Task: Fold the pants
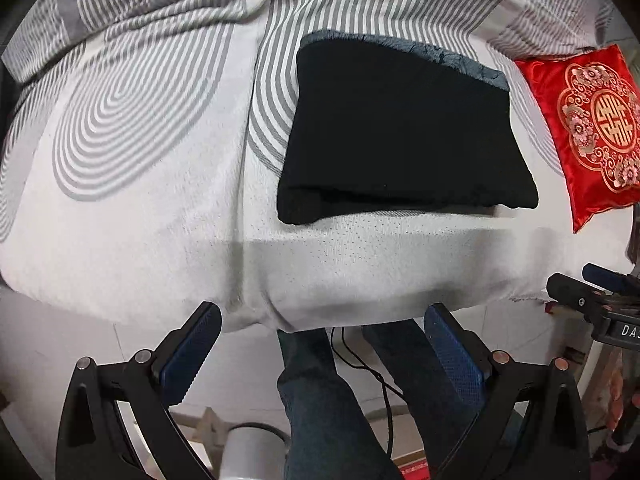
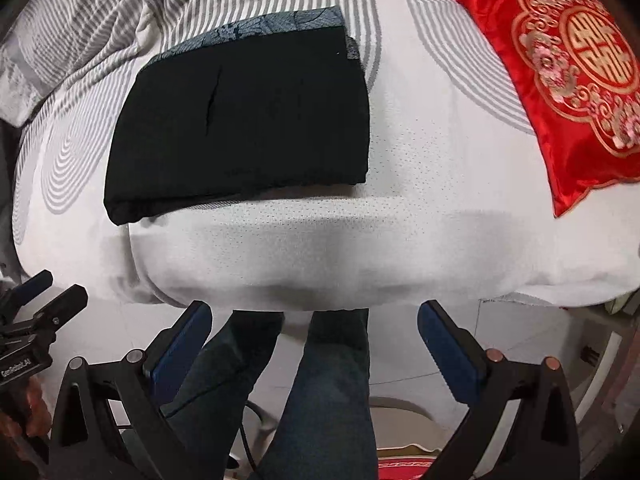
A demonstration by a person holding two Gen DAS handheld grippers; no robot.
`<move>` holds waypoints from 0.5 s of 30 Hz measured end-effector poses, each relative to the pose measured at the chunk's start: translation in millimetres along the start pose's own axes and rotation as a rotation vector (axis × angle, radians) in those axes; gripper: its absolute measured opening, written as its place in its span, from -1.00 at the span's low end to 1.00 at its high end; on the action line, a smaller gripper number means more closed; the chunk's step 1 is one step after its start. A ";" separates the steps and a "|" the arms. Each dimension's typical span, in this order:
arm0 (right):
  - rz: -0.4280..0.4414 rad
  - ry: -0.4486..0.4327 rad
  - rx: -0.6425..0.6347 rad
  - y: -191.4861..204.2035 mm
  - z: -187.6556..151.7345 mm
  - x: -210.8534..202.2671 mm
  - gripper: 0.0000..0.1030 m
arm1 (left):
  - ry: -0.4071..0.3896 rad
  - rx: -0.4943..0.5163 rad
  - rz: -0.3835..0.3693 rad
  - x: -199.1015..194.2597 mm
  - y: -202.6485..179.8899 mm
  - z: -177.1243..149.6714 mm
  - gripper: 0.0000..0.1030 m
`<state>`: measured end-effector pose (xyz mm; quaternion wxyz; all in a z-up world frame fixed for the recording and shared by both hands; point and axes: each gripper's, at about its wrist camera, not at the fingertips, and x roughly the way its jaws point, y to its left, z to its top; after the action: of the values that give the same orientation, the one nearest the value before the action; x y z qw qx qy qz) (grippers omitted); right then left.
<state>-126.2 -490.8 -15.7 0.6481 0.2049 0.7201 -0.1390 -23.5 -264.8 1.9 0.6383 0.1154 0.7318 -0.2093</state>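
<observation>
On the bed, near its front edge, the pants lie folded into a flat black rectangle w/ a blue-grey patterned cloth showing along the far edge, partly under them. In the right wrist view the pants sit left of centre, w/ the patterned cloth peeking out behind; layered edges show at the near left corner. A red cushion w/ gold embroidery lies to the right of the pants, apart from them, not touching. Bed cover is white w/ grey stripes & rings, bunched up at the far side.

Left gripper is spread wide, nothing between the blue pads, held off the near edge of the bed above the floor. Right gripper likewise wide apart & empty, also short of the mattress edge. Neither touches the pants. Between the fingers in both views: the person's legs in dark jeans, standing against the bed. A black cable runs on the pale floor by the legs
</observation>
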 end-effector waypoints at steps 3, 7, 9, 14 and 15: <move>0.004 0.013 -0.016 1.5 6.2 5.9 0.99 | 0.012 -0.008 0.004 7.1 -2.4 1.9 0.97; 0.001 0.009 -0.027 2.9 20.0 14.5 0.99 | -0.045 -0.032 0.066 8.2 1.8 10.2 0.97; -0.005 0.004 -0.030 3.3 29.3 19.7 0.99 | -0.079 -0.077 0.094 8.1 11.1 20.3 0.97; -0.016 -0.033 0.004 1.8 54.1 23.8 0.99 | -0.123 -0.079 0.217 29.5 24.1 45.5 0.97; -0.017 -0.036 0.007 1.7 57.2 24.1 0.99 | -0.117 -0.079 0.224 34.3 26.1 47.4 0.97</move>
<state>-77.1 -513.2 -46.4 0.6592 0.1985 0.7095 -0.1507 24.4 -266.5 -40.6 0.7032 0.1590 0.6836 -0.1142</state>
